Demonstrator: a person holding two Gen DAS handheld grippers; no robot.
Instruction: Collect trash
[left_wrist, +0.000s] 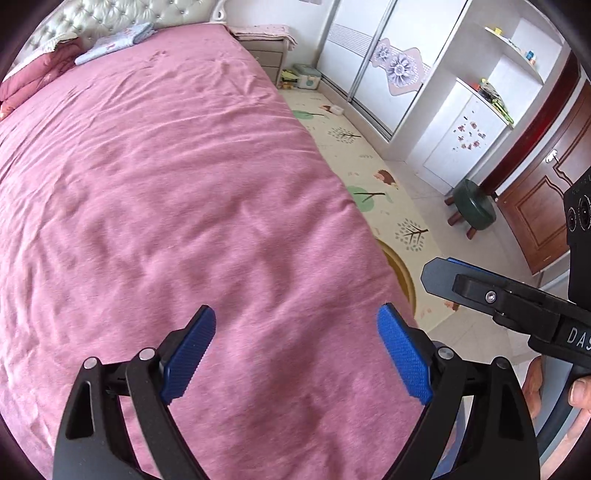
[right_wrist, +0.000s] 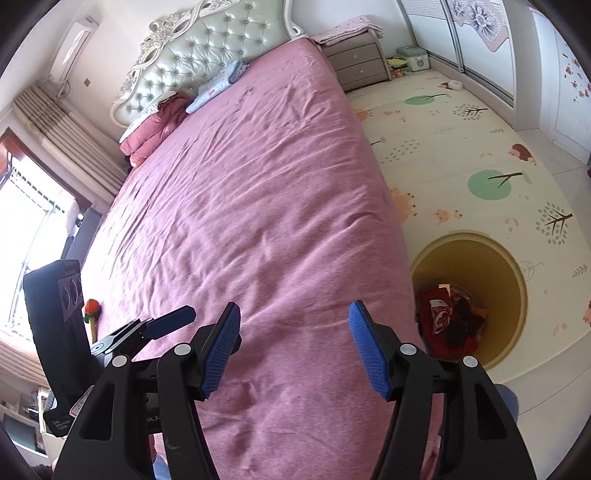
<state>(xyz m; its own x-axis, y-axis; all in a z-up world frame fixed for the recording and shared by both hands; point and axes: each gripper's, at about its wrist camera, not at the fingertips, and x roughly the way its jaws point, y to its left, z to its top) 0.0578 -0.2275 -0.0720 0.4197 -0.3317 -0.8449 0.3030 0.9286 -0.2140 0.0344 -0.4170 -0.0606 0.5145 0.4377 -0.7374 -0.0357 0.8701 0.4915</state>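
Both grippers are hovering over the pink bed (right_wrist: 240, 192); left gripper (left_wrist: 295, 332) and right gripper (right_wrist: 291, 332) are gaping wide, holding nothing. The yellow bin (right_wrist: 517, 295) is sitting right of the bed, red wrappers (right_wrist: 443, 321) lying inside.

the left gripper (left_wrist: 295, 345) and the right gripper (right_wrist: 293, 345) are both held with jaws spread wide and nothing between the blue pads (left_wrist: 190, 354), side by side and apart, with the person's right hand (left_wrist: 581, 393) wrapped around the right unit's handle.
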